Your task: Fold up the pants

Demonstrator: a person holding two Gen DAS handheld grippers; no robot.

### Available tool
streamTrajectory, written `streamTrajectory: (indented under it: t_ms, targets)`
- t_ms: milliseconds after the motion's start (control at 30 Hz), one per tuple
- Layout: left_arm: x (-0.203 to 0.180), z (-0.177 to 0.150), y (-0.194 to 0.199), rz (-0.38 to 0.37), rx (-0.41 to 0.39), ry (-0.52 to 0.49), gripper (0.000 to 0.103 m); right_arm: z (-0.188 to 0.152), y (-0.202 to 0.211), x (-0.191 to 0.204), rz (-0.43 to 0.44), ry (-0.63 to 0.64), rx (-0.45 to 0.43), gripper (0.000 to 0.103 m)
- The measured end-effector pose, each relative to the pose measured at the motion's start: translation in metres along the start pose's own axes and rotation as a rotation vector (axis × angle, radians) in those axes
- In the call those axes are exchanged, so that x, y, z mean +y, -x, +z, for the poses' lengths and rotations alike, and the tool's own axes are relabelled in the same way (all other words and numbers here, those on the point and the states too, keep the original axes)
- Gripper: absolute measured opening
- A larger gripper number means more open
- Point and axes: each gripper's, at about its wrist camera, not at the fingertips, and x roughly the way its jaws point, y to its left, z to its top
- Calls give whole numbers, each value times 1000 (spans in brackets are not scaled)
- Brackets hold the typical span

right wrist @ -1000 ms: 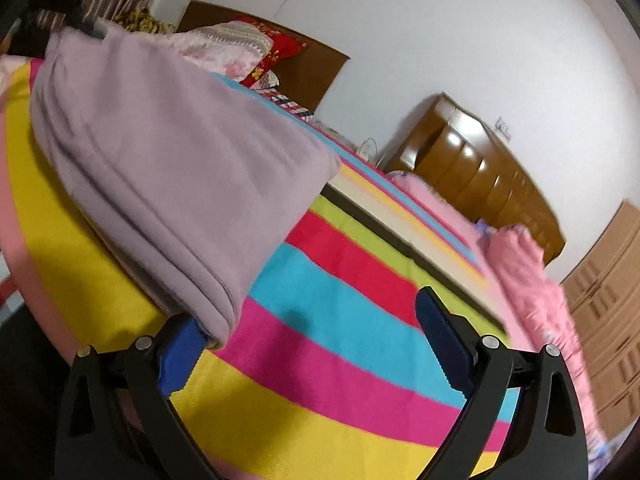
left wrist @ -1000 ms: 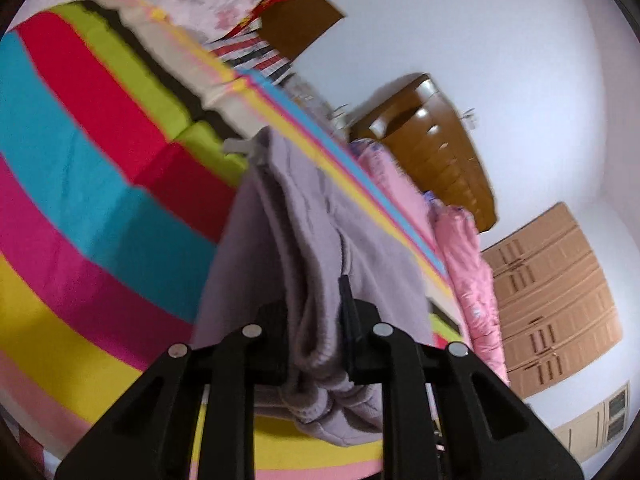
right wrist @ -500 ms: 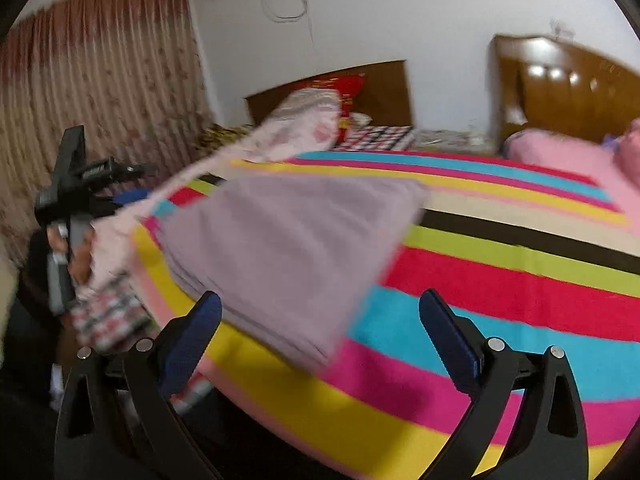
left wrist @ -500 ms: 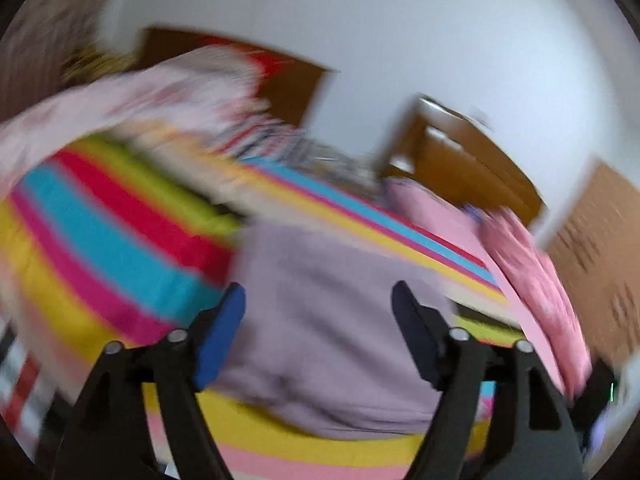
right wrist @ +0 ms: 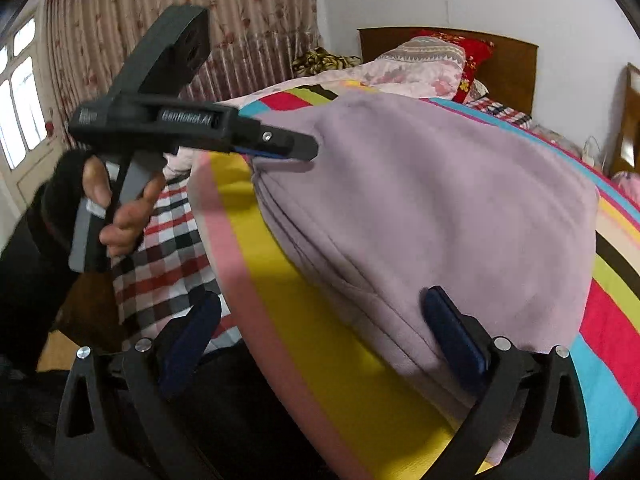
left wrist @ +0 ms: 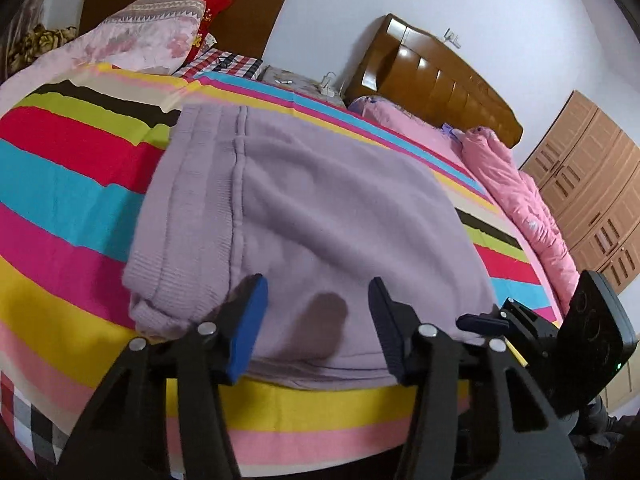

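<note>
The lilac pants (left wrist: 312, 216) lie folded in a thick rectangle on the striped bedspread (left wrist: 60, 184), near the bed's front edge. My left gripper (left wrist: 316, 320) is open and empty, its fingers just over the near edge of the pants. It shows from the side in the right wrist view (right wrist: 296, 148), at the fold's far left corner. My right gripper (right wrist: 320, 340) is open and empty at the near corner of the pants (right wrist: 432, 208). It shows at the lower right of the left wrist view (left wrist: 484, 324).
Pink floral quilt and pillows (left wrist: 132, 36) lie at the head of the bed. A pink duvet (left wrist: 516, 200) lies on the second bed by a wooden headboard (left wrist: 432, 80). A wardrobe (left wrist: 592, 184) stands right. A checked sheet (right wrist: 168, 252) hangs at the bed's side, curtains (right wrist: 160, 20) behind.
My left gripper let go of the pants and opened. The pants dropped flat onto the bed as a folded stack. Both grippers pulled back to the near edge.
</note>
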Motion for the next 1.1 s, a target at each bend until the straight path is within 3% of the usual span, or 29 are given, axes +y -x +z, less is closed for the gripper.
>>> streamTrajectory:
  t_ms: [133, 200, 233, 300, 367, 467, 500, 567, 600, 667, 733, 767, 833, 933, 967, 1100]
  targets:
    - [-11, 1, -3, 58, -11, -44, 52, 25, 4, 8, 18, 32, -69, 99]
    - [-5, 0, 0, 33, -27, -2, 52, 39, -3, 16, 29, 61, -96, 99]
    - [-3, 0, 3, 11, -35, 24, 52, 44, -13, 21, 45, 81, -84, 99]
    - [9, 2, 8, -12, -42, 97, 34, 45, -35, 27, 57, 100, -19, 99]
    - [18, 9, 25, -39, -71, 178, 35, 41, -47, 33, 68, 120, 13, 99]
    - [2, 26, 50, 21, -149, 111, 74, 44, -43, 43, 80, 153, -5, 99]
    - [-5, 32, 50, 14, -145, 87, 82, 47, -40, 42, 93, 130, -29, 99]
    - [-24, 44, 42, -10, -126, 23, 92, 51, -40, 38, 96, 80, -58, 99]
    - [-30, 47, 37, 1, -117, -3, 97, 51, -48, 39, 90, 67, -19, 99]
    - [-38, 53, 13, 53, -66, -49, 98, 46, -54, 46, 81, 127, 20, 99]
    - [-28, 50, -11, 118, 2, -24, 98, 47, -42, 46, 125, 154, 7, 99]
    - [-23, 45, -18, 144, 14, -18, 97, 48, -24, 38, 178, 131, -30, 99]
    - [-22, 32, -14, 143, -34, -59, 97, 50, 3, 20, 196, 89, -101, 98]
    - [-18, 23, -9, 128, -61, -79, 97, 62, 27, -35, 87, 4, -165, 98]
    - [-15, 22, -9, 114, -69, -74, 97, 69, 29, -60, 59, -52, -170, 99]
    - [-12, 17, -10, 115, -81, -71, 96, 92, 5, -146, 79, -234, -99, 99]
